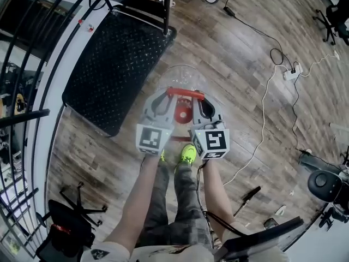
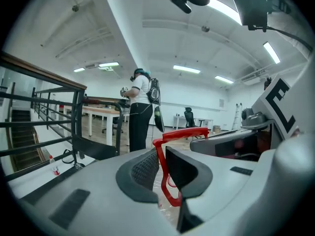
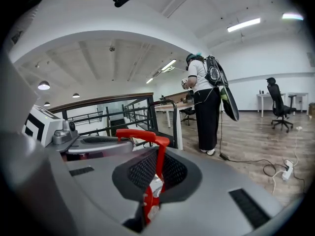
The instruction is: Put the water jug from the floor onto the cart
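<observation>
The water jug [image 1: 184,76] is clear, with a red cap [image 1: 182,113] and a red handle [image 1: 185,93]. It hangs above the wooden floor in front of my feet, just right of the cart's black platform [image 1: 117,64]. My left gripper [image 1: 163,100] is shut on the left leg of the red handle [image 2: 179,133], which sits pinched between the jaws of the left gripper [image 2: 162,168]. My right gripper [image 1: 205,103] is shut on the right leg of the handle [image 3: 140,134], which runs down through the jaws of the right gripper [image 3: 158,173]. Both grippers point nearly level.
The cart's upright push bar [image 1: 166,9] stands at its far end. A black railing [image 1: 32,81] runs along the left. A power strip with cables [image 1: 292,72] lies at the right, and a chair base [image 1: 327,183] further right. Another person [image 3: 209,107] stands ahead.
</observation>
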Tool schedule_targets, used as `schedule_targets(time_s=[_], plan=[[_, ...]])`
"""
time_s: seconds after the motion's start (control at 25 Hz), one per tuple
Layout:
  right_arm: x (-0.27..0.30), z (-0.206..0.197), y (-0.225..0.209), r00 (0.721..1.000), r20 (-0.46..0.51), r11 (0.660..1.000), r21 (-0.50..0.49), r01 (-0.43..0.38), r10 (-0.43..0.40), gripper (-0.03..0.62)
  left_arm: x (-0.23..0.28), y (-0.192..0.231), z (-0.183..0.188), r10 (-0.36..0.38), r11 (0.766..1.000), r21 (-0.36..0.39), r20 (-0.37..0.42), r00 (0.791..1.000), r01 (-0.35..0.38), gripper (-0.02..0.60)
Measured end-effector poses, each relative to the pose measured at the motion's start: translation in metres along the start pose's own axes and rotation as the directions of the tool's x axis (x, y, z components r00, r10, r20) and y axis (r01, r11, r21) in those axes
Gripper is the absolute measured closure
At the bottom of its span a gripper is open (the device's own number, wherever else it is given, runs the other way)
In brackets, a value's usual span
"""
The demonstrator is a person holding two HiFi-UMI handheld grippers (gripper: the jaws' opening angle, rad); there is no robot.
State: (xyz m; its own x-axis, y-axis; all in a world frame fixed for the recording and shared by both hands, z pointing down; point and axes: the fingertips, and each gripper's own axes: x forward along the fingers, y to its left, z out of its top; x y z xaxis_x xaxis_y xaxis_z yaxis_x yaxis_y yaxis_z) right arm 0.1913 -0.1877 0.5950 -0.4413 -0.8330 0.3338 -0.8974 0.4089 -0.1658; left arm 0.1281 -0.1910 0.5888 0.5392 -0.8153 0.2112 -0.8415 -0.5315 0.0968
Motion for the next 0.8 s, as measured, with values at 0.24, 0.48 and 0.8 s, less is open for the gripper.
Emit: schedule_targets(time_s=[0.24, 0.48, 0.8], plan=[[-0.02, 0.071, 0.039, 0.998, 0.023, 0.999, -0.007, -0.054, 0.054, 0.577, -0.04, 0.011, 0.073, 0.054, 0.998, 0.029, -0.01, 0.999, -0.053, 0.531], [-0.041, 0.144, 0.069, 0.993, 0.099, 0.996, -0.055, -0.064, 0.069, 0.576, -0.072, 0.016, 0.149, 0.096, 0.991, 0.083, 0.059, 0.994, -0.101, 0.531], [-0.059, 0.228, 0.1, 0.979, 0.18, 0.992, -0.092, -0.084, 0.1, 0.576, -0.1, 0.024, 0.23, 0.142, 0.983, 0.1, 0.121, 0.982, -0.154, 0.531]])
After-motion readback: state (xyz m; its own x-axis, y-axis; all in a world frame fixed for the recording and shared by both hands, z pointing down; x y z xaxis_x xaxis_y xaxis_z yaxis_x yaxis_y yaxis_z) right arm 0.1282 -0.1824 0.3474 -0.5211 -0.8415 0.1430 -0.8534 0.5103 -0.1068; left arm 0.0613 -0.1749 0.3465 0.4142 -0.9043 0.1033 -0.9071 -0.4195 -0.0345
